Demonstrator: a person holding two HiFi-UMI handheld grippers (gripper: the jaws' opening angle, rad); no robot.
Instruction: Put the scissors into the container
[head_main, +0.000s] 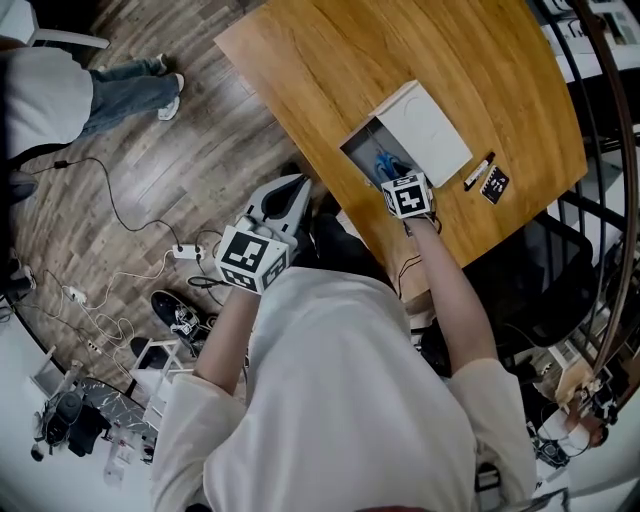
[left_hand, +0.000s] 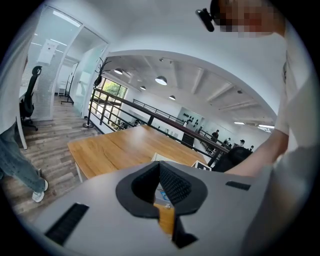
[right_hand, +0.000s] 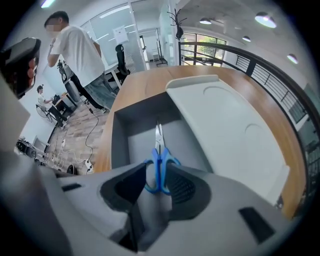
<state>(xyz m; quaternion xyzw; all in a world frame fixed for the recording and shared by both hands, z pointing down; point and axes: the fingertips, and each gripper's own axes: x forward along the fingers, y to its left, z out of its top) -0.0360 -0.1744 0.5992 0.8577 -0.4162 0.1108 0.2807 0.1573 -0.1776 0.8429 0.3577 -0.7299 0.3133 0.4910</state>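
Blue-handled scissors stand blades-down inside the grey container on the wooden table; in the head view the scissors show as a blue patch. A white lid covers the container's right half. My right gripper points steeply down into the container, jaws spread, with the scissors' handles still between the pads. In the head view the right gripper is at the container's near edge. My left gripper hangs off the table's near-left side, tips together, holding nothing; in its own view the left gripper faces the table.
A marker and a small black card lie on the table right of the lid. A person stands on the wood floor at far left, with cables trailing. A dark railing runs along the table's right.
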